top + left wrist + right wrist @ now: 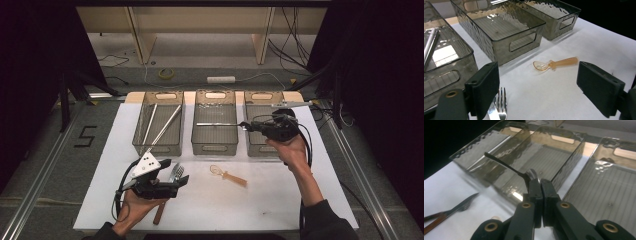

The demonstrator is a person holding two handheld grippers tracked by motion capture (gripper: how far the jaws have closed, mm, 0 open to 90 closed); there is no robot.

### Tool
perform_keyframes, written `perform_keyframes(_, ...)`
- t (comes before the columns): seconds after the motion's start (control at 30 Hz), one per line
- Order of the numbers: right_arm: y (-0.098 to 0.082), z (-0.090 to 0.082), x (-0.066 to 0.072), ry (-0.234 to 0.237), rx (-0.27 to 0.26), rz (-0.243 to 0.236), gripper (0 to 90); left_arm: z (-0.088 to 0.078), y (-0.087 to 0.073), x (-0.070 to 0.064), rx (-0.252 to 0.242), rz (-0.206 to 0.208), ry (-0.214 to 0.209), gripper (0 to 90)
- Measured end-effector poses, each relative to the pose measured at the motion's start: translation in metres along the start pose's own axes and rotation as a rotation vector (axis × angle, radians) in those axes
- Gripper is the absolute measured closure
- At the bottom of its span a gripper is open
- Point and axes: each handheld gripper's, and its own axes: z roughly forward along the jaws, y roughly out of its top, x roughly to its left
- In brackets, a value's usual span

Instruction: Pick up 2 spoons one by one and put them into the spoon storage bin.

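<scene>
My right gripper (246, 124) (540, 182) is shut on the bowl of a metal spoon (532, 173). It holds the spoon in the air over the middle bin (214, 148), and the thin handle (217, 123) points left across the bin. My left gripper (176, 171) (541, 85) rests low near the table's front left, its jaws wide open with nothing between the pads. A metal fork (500, 106) (176, 172) lies on the white mat just under its left jaw. An orange plastic spoon (228, 175) (556, 63) lies on the mat ahead of it.
Three clear grey bins stand in a row at the back of the mat. The left bin (158, 148) holds long metal sticks (166, 125). A metal utensil (292, 104) lies on the far rim of the right bin (260, 150). A wooden-handled knife (451, 211) lies by the fork.
</scene>
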Motion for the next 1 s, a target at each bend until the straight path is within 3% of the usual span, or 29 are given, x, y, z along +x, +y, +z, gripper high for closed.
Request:
perform_keyframes(0.27,0.01,0.037,-0.001,-0.084,0.037,0.025,89.4,0.0,0.0,0.0,-0.003,0.0,-0.001,17.8)
perform_keyframes(0.7,0.021,0.068,0.006,-0.195,0.066,0.034,89.4,-0.001,0.0,-0.001,-0.004,-0.002,-0.003,17.8)
perform_keyframes(1.0,0.02,0.081,0.009,-0.232,0.087,0.032,89.3,-0.001,0.0,-0.001,-0.005,-0.002,-0.005,17.8)
